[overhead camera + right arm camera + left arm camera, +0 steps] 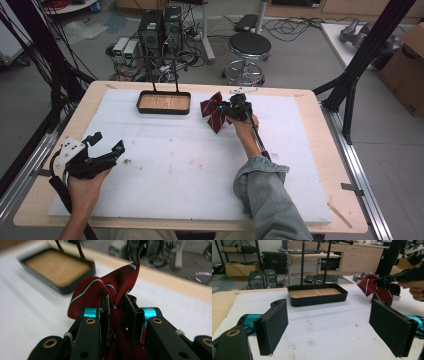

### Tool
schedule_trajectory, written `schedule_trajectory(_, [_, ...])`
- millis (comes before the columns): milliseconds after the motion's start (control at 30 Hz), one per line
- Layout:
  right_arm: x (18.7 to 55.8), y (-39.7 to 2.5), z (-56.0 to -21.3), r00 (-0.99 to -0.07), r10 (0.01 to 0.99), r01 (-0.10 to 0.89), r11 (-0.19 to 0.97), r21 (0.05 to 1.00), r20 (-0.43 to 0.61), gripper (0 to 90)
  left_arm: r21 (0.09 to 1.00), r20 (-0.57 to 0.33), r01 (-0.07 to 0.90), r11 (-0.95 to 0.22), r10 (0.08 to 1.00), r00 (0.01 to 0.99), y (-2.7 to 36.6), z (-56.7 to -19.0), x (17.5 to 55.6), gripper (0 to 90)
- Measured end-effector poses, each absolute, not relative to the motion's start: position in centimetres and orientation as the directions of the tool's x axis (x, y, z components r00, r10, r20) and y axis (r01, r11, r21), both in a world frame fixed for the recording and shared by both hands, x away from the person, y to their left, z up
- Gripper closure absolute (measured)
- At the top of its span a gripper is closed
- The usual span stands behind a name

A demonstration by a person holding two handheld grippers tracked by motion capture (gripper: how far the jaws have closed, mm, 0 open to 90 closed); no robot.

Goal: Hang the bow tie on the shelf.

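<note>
Bunching between the right tool's [117,312] nearly closed jaws, a dark red striped fabric necktie [107,287] hangs above the white padded counter [175,165], near a black wood-bottomed tray [164,102]. Left tool [329,327] gapes wide, holding nothing.

black gripper [117,315], teal accents, denim sleeve [265,192]

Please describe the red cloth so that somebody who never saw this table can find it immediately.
On the white sheet covering the table, look toward the far edge, right of the black tray with the wooden floor. There the right gripper pinches a dark red striped necktie, the sheet's one red, soft thing.
</note>
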State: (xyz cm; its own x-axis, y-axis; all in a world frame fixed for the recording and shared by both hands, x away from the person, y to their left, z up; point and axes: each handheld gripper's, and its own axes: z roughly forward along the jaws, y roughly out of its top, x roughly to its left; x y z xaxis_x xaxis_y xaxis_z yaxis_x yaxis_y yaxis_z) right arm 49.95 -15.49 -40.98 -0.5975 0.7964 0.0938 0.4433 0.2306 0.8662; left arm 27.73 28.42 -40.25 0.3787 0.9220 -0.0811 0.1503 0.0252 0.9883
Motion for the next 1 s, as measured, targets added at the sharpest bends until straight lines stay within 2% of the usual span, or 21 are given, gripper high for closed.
schedule_trajectory(167, [49.7,-15.3,-38.3,-0.638,0.748,0.429,0.147,0.891,0.184,75.6,0.989,-0.072,0.149,0.014,0.916,0.394,27.9,-40.2,28.0,15.9])
schedule_trajectory(300, [49.5,-14.4,-36.7,-0.667,0.718,0.405,0.124,0.906,0.2,75.6,0.989,-0.07,0.147,0.012,0.916,0.395,27.8,-40.2,28.0,15.9])
schedule_trajectory(500, [49.2,-11.7,-33.3,-0.753,0.615,0.356,0.083,0.931,0.233,75.6,0.99,-0.073,0.143,0.018,0.918,0.39,28.0,-40.1,27.9,15.9])
schedule_trajectory(767, [49.3,-9.0,-30.9,-0.805,0.552,0.314,0.088,0.945,0.216,75.5,0.99,-0.068,0.139,0.014,0.919,0.388,28.1,-40.1,27.6,15.9])
schedule_trajectory(833, [49.4,-8.5,-30.5,-0.804,0.562,0.288,0.082,0.954,0.194,75.6,0.99,-0.066,0.141,0.012,0.919,0.388,28.1,-40.1,27.5,15.9])
schedule_trajectory(1000, [50.9,-7.3,-29.5,-0.8,0.561,0.285,0.045,0.957,0.212,75.6,0.99,-0.07,0.142,0.015,0.917,0.393,28.0,-40.1,27.5,15.9])
